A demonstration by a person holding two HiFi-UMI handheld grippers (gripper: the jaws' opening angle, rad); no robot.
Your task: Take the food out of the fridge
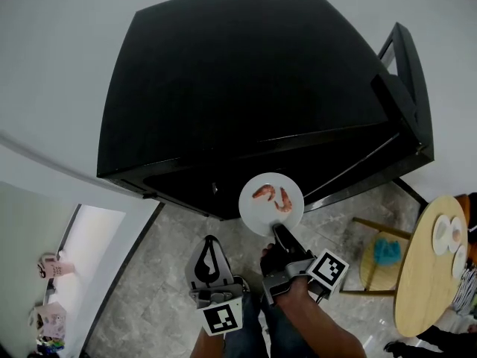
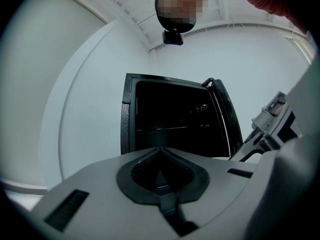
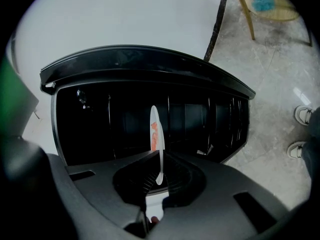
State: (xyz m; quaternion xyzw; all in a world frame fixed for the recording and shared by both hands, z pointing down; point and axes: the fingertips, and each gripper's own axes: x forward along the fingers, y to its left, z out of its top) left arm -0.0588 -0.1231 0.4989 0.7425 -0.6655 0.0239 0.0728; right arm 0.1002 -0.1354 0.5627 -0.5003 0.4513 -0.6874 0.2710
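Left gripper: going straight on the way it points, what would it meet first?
Likely the open fridge, entering its dark inside; nothing shows between it and the left gripper, though depth is unclear.

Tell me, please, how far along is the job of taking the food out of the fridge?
Done: the fridge stands open, and the plate of shrimp is outside it. In hand: the right claw is shut on the plate's rim, before the opening; the left claw is shut, empty. Left: probably setting the plate down. The dark interior hides whether more food remains.
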